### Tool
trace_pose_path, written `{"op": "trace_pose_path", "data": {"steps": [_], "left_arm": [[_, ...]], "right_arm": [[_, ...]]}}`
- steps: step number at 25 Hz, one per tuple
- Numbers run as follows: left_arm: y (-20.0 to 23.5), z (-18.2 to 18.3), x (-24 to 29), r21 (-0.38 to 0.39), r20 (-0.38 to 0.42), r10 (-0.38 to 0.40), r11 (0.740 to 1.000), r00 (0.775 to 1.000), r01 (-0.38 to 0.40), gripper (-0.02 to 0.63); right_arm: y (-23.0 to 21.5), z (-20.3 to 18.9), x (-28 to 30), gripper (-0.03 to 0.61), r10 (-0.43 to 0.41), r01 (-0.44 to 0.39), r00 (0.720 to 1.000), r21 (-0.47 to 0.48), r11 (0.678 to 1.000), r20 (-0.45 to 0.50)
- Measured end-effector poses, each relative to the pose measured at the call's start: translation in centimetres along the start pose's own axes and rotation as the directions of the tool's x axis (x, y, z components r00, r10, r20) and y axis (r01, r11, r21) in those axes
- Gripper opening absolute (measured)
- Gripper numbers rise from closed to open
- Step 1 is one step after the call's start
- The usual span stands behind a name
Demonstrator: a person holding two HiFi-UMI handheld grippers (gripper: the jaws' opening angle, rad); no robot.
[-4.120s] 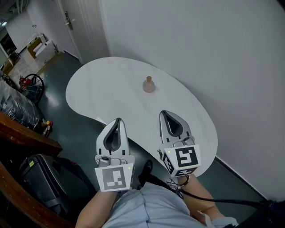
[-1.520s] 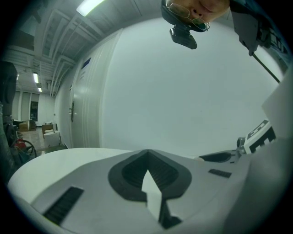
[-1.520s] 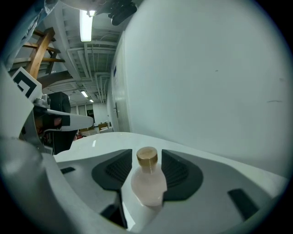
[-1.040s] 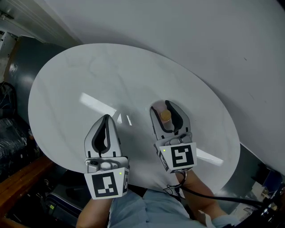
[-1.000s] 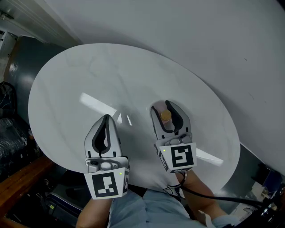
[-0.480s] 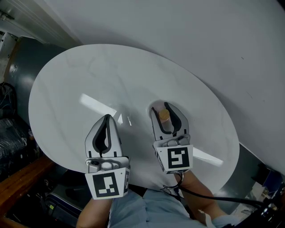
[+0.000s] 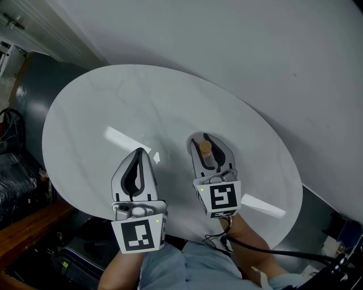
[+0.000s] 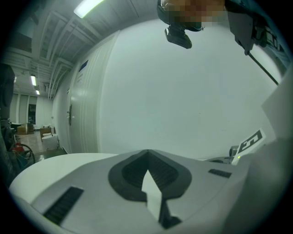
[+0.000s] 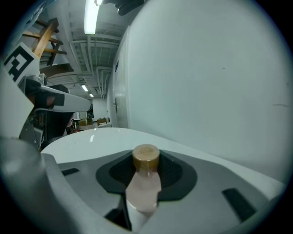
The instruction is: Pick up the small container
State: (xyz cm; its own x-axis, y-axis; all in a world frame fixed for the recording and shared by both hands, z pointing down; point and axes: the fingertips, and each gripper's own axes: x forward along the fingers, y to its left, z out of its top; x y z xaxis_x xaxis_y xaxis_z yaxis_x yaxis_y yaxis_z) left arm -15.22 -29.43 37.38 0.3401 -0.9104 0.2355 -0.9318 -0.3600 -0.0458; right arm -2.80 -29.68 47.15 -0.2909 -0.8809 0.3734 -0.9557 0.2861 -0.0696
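White oval worktop (image 7: 113, 107), glossy, streaks of reflected light, stands against plain white wall (image 7: 255, 51). Dark floor (image 7: 28, 85) at left. Brown wooden furniture (image 7: 22, 226) lower left. Black cable (image 7: 283, 256) lower right. Ceiling strip light (image 9: 91, 16) overhead; white door (image 8: 84, 123) beyond.

Dim, cool cast over the head view. The white worktop (image 7: 142, 102) was the brightest thing there, with two hard glare streaks across it, and the floor (image 7: 31, 96) at the left sank close to black. In the left gripper view a strip light (image 8: 89, 7) overhead was blown out, the corners were vignetted black, and straight lines bowed. The right gripper view showed the same fisheye bend and another burnt-out ceiling lamp (image 9: 91, 18). The small container (image 9: 145, 183) was soft so near the lens, its cap a touch crisper.
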Motion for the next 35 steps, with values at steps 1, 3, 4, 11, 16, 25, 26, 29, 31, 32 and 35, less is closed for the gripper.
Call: {"op": "trace_pose_path", "data": {"steps": [1,3,4,11,16,25,26,29,31,32,35], "left_arm": [[-0.1,0.2,-0.2,0.004,0.006,0.000,1.000,1.000,0.000,-0.002],[-0.4,0.9,-0.7,0.014,0.022,0.001,1.000,1.000,-0.001,-0.002],[-0.5,1.2,-1.0,0.019,0.032,0.001,1.000,0.999,-0.002,-0.002],[-2.4,3.0,-3.3,0.003,0.078,0.010,1.000,0.997,-0.010,-0.002],[-4.2,5.8,-6.0,0.011,0.150,0.009,1.000,0.989,-0.011,-0.002],[-6.3,10.1,-8.3,-0.029,0.227,0.044,0.999,0.973,-0.038,-0.002],[-6.4,10.5,-8.7,-0.025,0.240,0.042,0.999,0.970,-0.037,-0.002],[-7.1,11.3,-9.4,-0.015,0.269,0.037,0.999,0.962,-0.034,-0.001],[-7.4,11.6,-9.7,-0.012,0.278,0.035,0.999,0.960,-0.032,-0.002],[-7.5,11.7,-9.8,-0.011,0.282,0.033,0.999,0.959,-0.032,-0.002],[-7.7,12.2,-10.2,-0.008,0.289,0.031,1.000,0.957,-0.031,-0.002]], "right_arm": [[-0.1,0.0,-0.2,0.121,0.001,-0.001,1.000,0.007,1.000,0.002],[-0.3,0.5,-0.7,0.121,-0.001,0.001,1.000,0.010,1.000,0.018],[-0.2,1.0,-1.1,0.121,0.000,0.000,1.000,0.009,1.000,0.030],[0.4,6.2,-4.2,0.121,0.051,-0.048,0.992,-0.028,0.998,0.116],[0.7,10.0,-8.3,0.121,0.065,-0.057,0.983,-0.056,0.997,0.172],[0.9,15.4,-14.1,0.122,0.085,-0.057,0.959,-0.112,0.992,0.271],[1.2,15.5,-14.5,0.121,0.090,-0.059,0.957,-0.118,0.991,0.277],[1.5,15.4,-15.4,0.123,0.101,-0.067,0.953,-0.128,0.990,0.284],[1.8,15.3,-15.7,0.123,0.109,-0.074,0.952,-0.130,0.989,0.286],[1.9,15.4,-15.9,0.122,0.113,-0.078,0.951,-0.130,0.988,0.288],[2.2,15.5,-16.3,0.122,0.121,-0.084,0.949,-0.135,0.987,0.291]]}}
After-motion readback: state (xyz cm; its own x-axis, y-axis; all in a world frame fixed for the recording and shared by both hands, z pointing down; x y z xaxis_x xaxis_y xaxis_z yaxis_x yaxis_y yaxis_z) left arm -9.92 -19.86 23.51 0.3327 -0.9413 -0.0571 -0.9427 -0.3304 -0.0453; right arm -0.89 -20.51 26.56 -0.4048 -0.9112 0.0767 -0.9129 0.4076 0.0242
